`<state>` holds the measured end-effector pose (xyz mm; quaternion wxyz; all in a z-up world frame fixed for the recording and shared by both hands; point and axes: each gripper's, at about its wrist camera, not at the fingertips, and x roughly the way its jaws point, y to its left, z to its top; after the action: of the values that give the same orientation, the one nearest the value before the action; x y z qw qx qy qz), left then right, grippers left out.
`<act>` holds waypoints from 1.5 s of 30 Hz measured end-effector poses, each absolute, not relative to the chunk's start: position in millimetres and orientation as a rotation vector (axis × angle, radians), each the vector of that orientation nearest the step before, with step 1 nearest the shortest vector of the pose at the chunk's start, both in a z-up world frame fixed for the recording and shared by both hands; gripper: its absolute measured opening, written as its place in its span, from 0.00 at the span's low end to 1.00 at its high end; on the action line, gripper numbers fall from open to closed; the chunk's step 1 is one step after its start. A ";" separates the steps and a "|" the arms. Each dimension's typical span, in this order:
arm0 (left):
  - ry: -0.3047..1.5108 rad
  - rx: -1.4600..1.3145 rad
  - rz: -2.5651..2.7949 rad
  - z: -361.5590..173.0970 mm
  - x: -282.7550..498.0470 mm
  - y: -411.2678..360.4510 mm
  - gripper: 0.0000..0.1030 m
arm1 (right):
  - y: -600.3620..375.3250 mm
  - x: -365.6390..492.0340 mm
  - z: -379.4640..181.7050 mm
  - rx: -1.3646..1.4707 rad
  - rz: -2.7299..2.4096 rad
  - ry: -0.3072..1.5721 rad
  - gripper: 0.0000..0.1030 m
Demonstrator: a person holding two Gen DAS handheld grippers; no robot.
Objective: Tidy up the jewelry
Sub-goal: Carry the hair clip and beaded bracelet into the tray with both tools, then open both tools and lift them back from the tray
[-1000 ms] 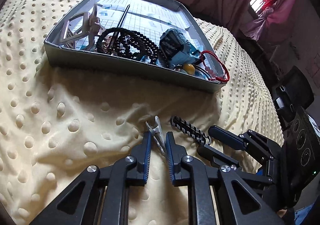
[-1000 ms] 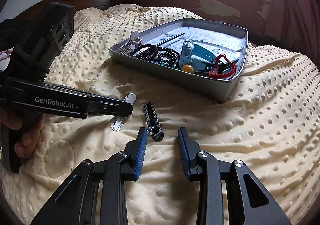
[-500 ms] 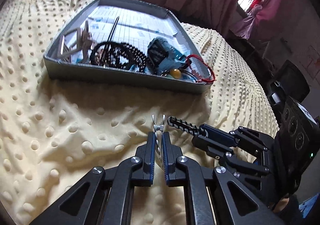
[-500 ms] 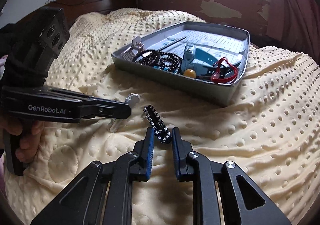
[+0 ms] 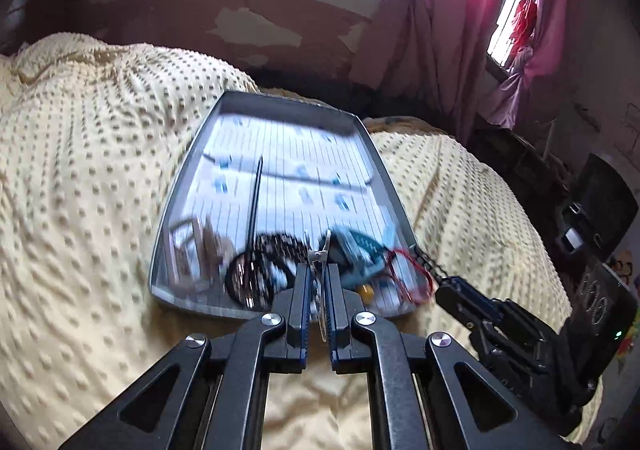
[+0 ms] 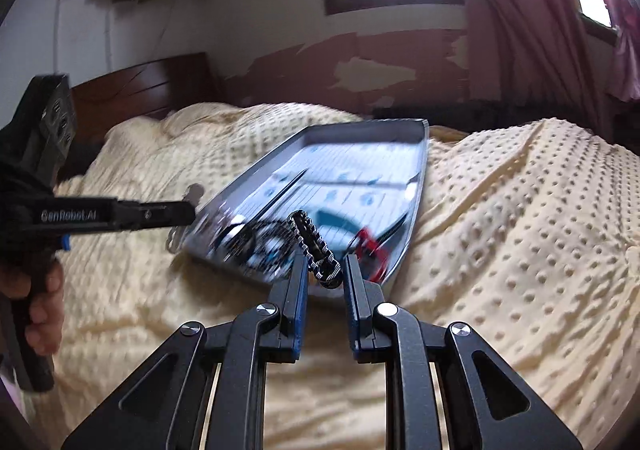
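Note:
A grey tray lies on the yellow dotted blanket, holding black bead strings, a blue watch, a red cord bracelet and a thin black stick. My left gripper is shut on a small silver hair clip, held over the tray's near edge. My right gripper is shut on a black-and-white braided bracelet, lifted in front of the tray's near right corner.
The blanket covers the whole bed. A dark wooden headboard stands at the back left. Pink curtains hang by the window on the right. A person's hand holds the left gripper's handle.
Both grippers have shut on their items and lifted them off the blanket, tilting up towards the tray. The clip and braided bracelet no longer lie on the bed.

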<state>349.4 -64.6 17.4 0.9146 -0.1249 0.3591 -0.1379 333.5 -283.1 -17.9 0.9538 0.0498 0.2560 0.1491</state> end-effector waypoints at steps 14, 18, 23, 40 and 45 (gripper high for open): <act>0.808 -0.113 -0.250 -15.4 433.3 -97.0 0.07 | -277.3 402.4 -42.6 0.168 0.173 0.621 0.15; 0.852 -0.130 -0.262 -24.7 437.5 -97.8 0.07 | -278.2 402.0 -44.9 0.168 0.177 0.642 0.15; 0.862 -0.138 -0.265 -27.0 439.6 -97.3 0.07 | -279.4 402.4 -45.4 0.173 0.178 0.645 0.15; 0.902 -0.218 -0.239 -24.1 439.7 -90.0 0.07 | -289.2 393.3 -39.4 0.214 0.190 0.614 0.16; 0.877 -0.223 -0.230 -9.7 431.6 -87.1 0.07 | -297.8 384.9 -29.3 0.228 0.189 0.573 0.30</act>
<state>431.6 -87.1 -9.7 0.8930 -0.1073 0.4227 -0.1111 384.9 -297.8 -29.3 0.9484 0.1120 0.2816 0.0930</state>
